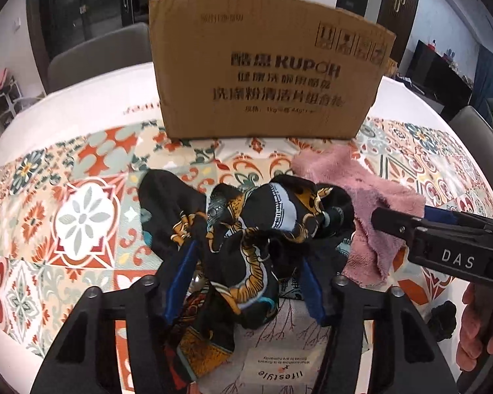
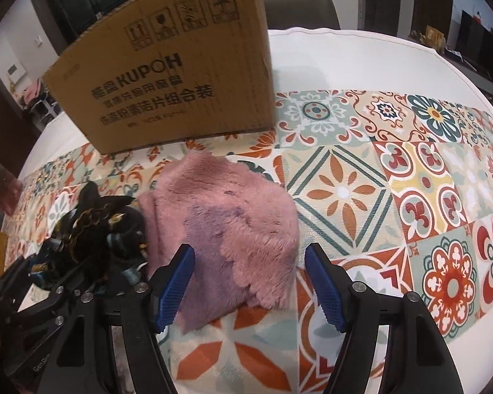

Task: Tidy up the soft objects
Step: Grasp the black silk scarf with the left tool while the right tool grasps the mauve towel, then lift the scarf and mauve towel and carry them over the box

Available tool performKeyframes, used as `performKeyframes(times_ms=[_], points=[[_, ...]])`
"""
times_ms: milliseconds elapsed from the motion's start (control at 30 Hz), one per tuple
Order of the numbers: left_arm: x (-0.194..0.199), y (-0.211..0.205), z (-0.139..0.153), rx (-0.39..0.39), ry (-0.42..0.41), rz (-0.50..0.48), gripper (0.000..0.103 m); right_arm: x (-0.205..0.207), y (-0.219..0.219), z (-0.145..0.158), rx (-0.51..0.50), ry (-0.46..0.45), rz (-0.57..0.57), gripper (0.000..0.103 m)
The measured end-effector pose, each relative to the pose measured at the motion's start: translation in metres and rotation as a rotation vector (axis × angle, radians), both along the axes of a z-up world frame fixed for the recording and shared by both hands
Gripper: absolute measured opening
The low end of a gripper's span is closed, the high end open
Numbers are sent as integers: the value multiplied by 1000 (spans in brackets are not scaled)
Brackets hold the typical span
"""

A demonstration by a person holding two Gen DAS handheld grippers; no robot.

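Note:
A black scarf with gold and white print (image 1: 246, 229) lies bunched on the patterned tablecloth. My left gripper (image 1: 246, 256) is open, its blue-padded fingers on either side of the scarf. A pink fluffy cloth (image 2: 226, 229) lies right of the scarf; it also shows in the left wrist view (image 1: 361, 197). My right gripper (image 2: 249, 272) is open, its fingers straddling the near edge of the pink cloth. The right gripper also shows in the left wrist view (image 1: 443, 239), and the scarf in the right wrist view (image 2: 92, 226).
A brown cardboard box (image 1: 263, 75) printed KUPOH stands upright behind both cloths, also in the right wrist view (image 2: 174, 75). A white bag with a "lifestyle" label (image 1: 279, 367) lies under the left gripper. Grey chairs (image 1: 95, 55) stand behind the round table.

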State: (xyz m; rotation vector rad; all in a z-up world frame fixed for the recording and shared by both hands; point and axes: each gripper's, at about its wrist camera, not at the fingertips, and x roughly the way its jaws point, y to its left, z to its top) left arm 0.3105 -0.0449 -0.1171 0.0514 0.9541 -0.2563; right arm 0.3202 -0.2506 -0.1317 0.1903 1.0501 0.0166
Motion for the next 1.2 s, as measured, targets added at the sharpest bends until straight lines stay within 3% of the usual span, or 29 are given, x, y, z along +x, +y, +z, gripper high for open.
performKeyframes(times_ms=[100, 267, 433, 533, 1200], points=[[4, 1, -6, 1, 15, 7, 50, 4, -1, -6, 3, 11, -6, 70], [7, 4, -11, -9, 13, 23, 26, 3, 2, -7, -16, -12, -13, 67], [5, 10, -11, -38, -1, 34, 20, 1, 6, -5, -5, -24, 3, 29], [3, 13, -7, -63, -8, 46, 19, -1, 9, 0, -6, -42, 15, 19], [-19, 20, 78, -71, -176, 43, 19, -27, 11, 88, 52, -255, 31, 17]])
